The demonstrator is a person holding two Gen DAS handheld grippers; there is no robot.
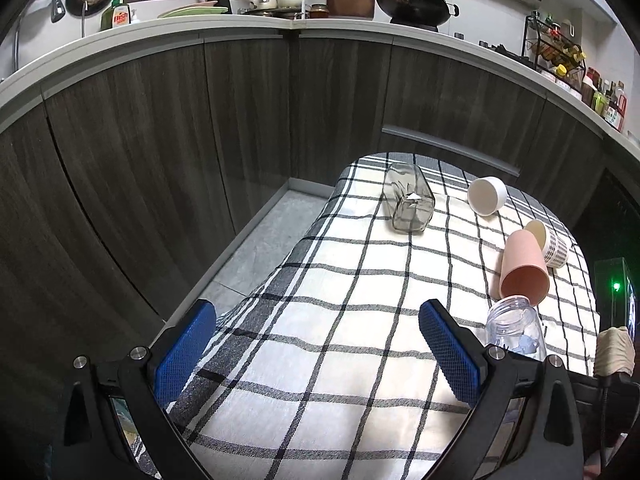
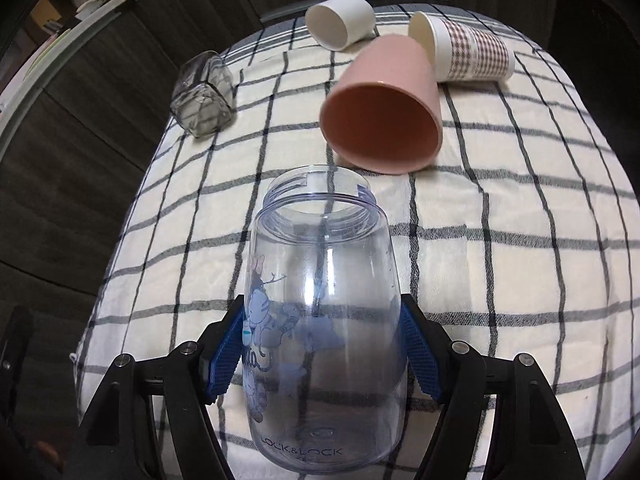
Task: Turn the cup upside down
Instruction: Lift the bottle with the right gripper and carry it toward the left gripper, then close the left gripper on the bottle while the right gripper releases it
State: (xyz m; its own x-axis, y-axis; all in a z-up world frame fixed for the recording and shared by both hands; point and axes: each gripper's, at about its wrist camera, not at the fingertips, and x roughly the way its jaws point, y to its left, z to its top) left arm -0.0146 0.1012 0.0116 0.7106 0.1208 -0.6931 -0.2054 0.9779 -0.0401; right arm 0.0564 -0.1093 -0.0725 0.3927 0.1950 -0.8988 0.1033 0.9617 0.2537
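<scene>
Clear plastic cup (image 2: 324,320) | clamped in right gripper (image 2: 324,344), mouth pointing forward above checked bench (image 2: 520,240), likely mid-flip | left gripper (image 1: 316,352) spread wide, holding nothing | 4 other vessels on their sides.

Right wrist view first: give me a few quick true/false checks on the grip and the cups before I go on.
1. The right gripper is shut on the clear plastic cup. True.
2. The left gripper holds the pink cup. False: it is open with nothing between its pads.
3. The pink cup stands upright. False: it lies on its side on the checked cloth.
4. The white cup lies on its side. True.
5. The glass tumbler lies on its side. True.
</scene>
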